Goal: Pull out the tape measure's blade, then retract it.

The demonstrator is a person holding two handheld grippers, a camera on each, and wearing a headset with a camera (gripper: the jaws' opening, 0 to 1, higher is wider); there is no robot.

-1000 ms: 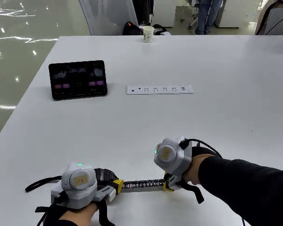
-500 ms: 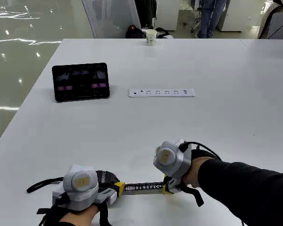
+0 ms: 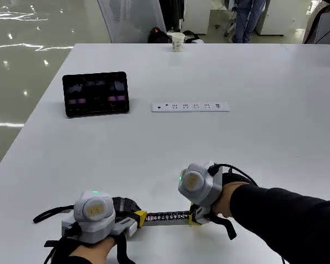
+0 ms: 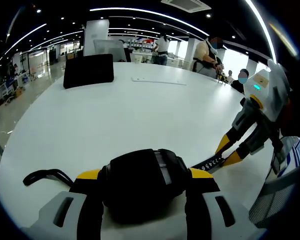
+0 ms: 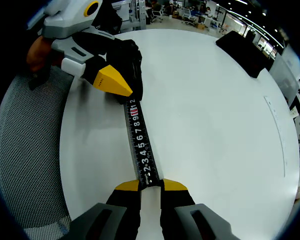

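The right gripper (image 5: 150,186) has its 2 jaws pinched tight on the tip of the blade (image 5: 139,142). The left gripper (image 4: 145,175) is squeezed around the black tape measure (image 4: 140,192), which sits on the white table (image 3: 220,154) close to the person. Since 1 second ago the grippers have hardly moved, and the short bit of blade between them looks the same or a tiny bit shorter, so I think the pulling is done and sliding it back in comes next.
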